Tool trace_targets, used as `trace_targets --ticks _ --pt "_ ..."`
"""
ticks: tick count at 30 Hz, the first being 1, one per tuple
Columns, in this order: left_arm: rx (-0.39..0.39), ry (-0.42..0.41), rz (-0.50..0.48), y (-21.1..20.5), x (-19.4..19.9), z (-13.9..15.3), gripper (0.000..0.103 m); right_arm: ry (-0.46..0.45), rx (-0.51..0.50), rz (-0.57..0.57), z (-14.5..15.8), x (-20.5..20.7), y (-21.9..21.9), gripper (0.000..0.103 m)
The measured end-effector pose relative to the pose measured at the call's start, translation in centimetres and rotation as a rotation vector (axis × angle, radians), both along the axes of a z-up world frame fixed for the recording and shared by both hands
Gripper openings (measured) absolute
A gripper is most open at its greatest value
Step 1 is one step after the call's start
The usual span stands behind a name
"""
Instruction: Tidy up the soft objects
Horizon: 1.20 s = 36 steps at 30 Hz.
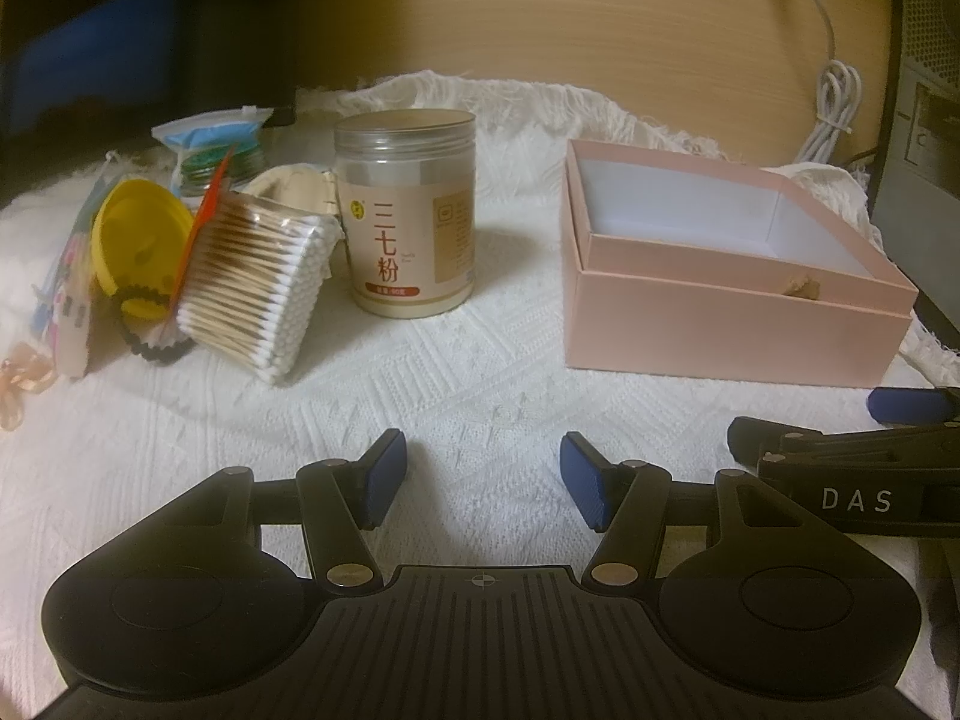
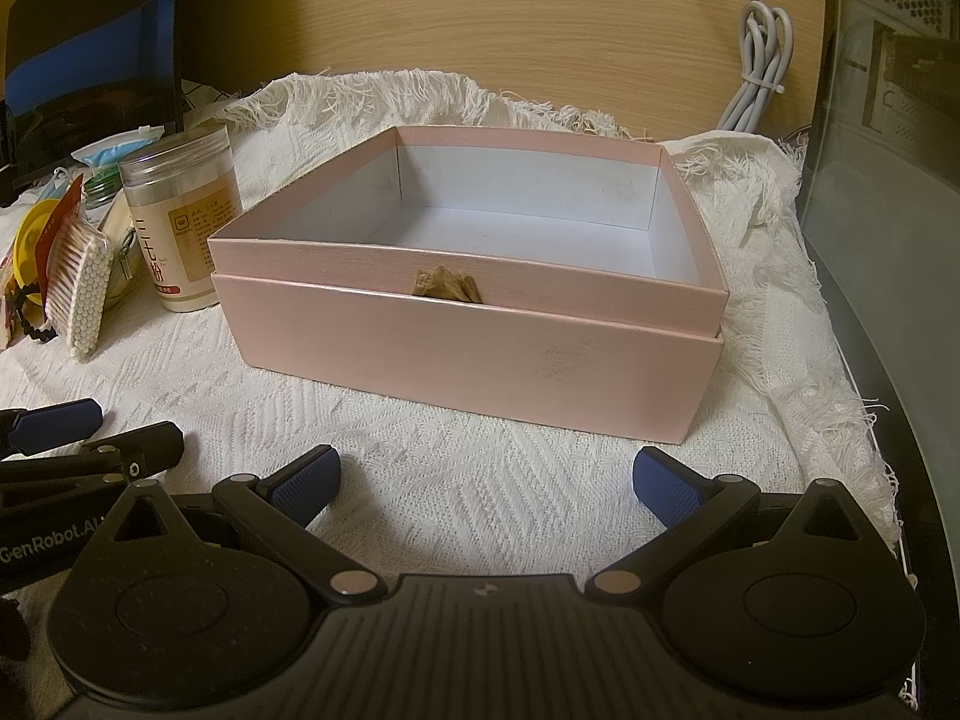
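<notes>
An open, empty pink box (image 1: pixel 720 324) sits on a white woven cloth (image 1: pixel 468 372); the right wrist view shows it straight ahead (image 2: pixel 468 360). A pack of cotton swabs (image 1: pixel 258 288) leans at the left beside a clear jar of powder (image 1: pixel 405 222), with a beige pouch (image 1: pixel 294 183) behind. The swabs (image 2: pixel 87 294) and jar (image 2: pixel 180 216) also show in the right wrist view. My left gripper (image 1: pixel 483 483) is open and empty over the cloth. My right gripper (image 2: pixel 486 480) is open and empty in front of the box.
A yellow lid (image 1: pixel 138 234), a black scalloped hair tie (image 1: pixel 150 348), a blue packet (image 1: pixel 210 138) and small toys lie in the left pile. A coiled white cable (image 2: pixel 759 60) hangs on the wooden back panel. A dark screen (image 2: pixel 78 54) stands at left, a computer case (image 2: pixel 900 120) at right.
</notes>
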<state>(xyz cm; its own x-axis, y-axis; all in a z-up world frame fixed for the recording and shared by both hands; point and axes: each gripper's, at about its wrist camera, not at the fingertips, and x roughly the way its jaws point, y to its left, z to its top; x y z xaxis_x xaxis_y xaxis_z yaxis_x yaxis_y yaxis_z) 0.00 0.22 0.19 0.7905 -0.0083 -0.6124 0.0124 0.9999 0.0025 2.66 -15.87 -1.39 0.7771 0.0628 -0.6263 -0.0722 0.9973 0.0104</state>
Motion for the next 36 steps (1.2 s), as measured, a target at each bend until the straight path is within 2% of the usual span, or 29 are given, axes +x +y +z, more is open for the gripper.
trace_targets --ticks 3,9,13,15,17,21,23,26,29,32,36 --pt "0.004 0.008 -0.013 0.0 0.0 0.1 0.063 0.02 0.001 0.014 0.1 0.0 -0.1 0.103" --pt "-0.024 0.049 -0.071 1.0 0.0 0.5 0.06 0.173 -0.022 0.062 1.1 1.6 -0.5 0.103" --pt "-0.013 0.086 -0.136 2.0 -0.1 0.9 0.046 0.225 -0.028 0.056 1.4 2.1 -0.2 0.103" --pt "-0.063 0.12 -0.165 3.4 0.2 1.4 0.042 0.214 -0.027 0.035 1.3 1.6 0.0 0.103" --pt "-0.15 0.161 -0.177 5.4 0.8 1.8 0.041 0.214 -0.025 0.025 1.3 1.3 0.3 0.103" --pt "-0.273 0.196 -0.128 10.6 1.6 3.5 0.04 0.26 -0.047 0.095 1.9 1.4 1.8 0.102" --pt "-0.296 0.15 -0.076 14.0 1.6 5.3 0.04 0.232 -0.069 0.075 2.9 1.1 3.0 0.098" --pt "-0.285 0.027 0.04 19.7 1.8 8.0 0.04 0.134 -0.092 0.058 5.4 0.2 5.0 0.098" --pt "-0.263 -0.036 0.167 25.5 4.1 9.6 0.04 0.07 -0.103 0.059 8.2 -0.1 7.3 0.098" --pt "-0.276 0.007 0.194 29.6 8.4 9.5 0.04 0.035 -0.082 0.067 10.5 0.0 9.8 0.098" --pt "-0.323 0.069 0.171 31.8 12.7 8.2 0.04 0.019 -0.078 0.078 12.4 0.2 13.4 0.098"
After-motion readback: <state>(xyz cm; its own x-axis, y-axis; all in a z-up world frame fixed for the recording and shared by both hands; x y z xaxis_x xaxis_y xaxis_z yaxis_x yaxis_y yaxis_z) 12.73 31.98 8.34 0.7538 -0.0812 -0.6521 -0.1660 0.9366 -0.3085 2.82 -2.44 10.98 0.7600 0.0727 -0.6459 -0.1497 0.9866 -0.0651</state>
